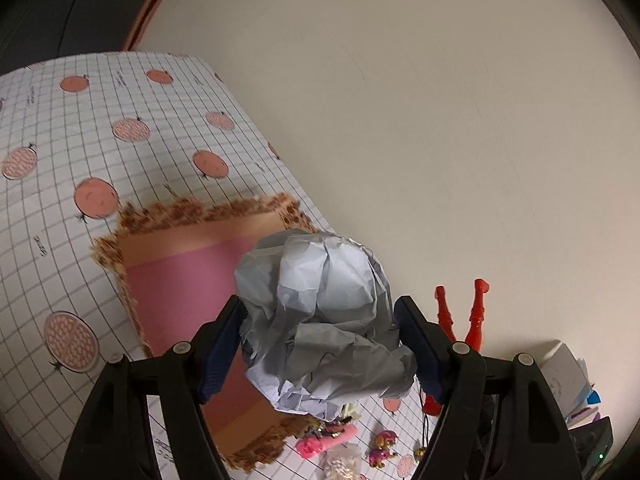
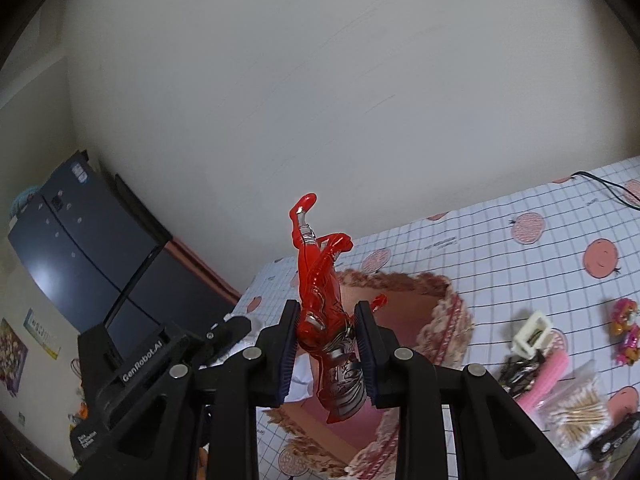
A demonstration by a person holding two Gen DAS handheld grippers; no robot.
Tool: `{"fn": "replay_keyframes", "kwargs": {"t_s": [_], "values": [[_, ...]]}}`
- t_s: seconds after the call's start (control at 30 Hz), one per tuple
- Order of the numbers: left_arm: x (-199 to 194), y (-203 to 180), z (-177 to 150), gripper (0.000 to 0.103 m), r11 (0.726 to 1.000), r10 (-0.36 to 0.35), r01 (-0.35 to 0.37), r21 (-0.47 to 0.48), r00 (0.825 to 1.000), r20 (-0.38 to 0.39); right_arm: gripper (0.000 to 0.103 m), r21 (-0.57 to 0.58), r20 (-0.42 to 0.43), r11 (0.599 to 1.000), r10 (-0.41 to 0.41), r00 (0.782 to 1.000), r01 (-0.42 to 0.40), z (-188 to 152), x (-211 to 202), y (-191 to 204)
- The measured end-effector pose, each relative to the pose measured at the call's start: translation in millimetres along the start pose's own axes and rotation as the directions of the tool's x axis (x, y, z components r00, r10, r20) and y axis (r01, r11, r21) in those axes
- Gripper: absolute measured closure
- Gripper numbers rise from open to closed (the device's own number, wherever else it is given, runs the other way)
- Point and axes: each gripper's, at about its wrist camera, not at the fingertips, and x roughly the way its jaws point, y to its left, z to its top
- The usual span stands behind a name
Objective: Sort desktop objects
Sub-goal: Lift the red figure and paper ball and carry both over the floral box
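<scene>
Nearest me, my left gripper (image 1: 320, 344) grips a crumpled paper ball (image 1: 320, 320), jaws spread wide, over the pink-lined basket (image 1: 176, 276). Only the right wrist view shows the dark cabinet (image 2: 80, 240) at far left. My right gripper (image 2: 326, 344) clamps a red action figure (image 2: 324, 312) (feet pointing away), above the basket too; cotton swabs (image 2: 576, 412) lie right.
</scene>
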Motion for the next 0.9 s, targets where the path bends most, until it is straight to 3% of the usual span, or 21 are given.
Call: {"fn": "replay_keyframes", "kwargs": {"t_s": [0.43, 0.9], "values": [[-16, 12, 14, 0.026, 1.000, 0.013, -0.012, -0.023, 0.999, 0.052, 0.073, -0.053, -0.052, 0.998, 0.016, 0.999, -0.018, -18, 20, 30], [14, 25, 6, 0.026, 0.997, 0.069, -0.070, -0.035, 0.997, -0.017, 0.073, -0.010, -0.130, 1.000, -0.012, 0.991, 0.010, -32, 49, 15]]}}
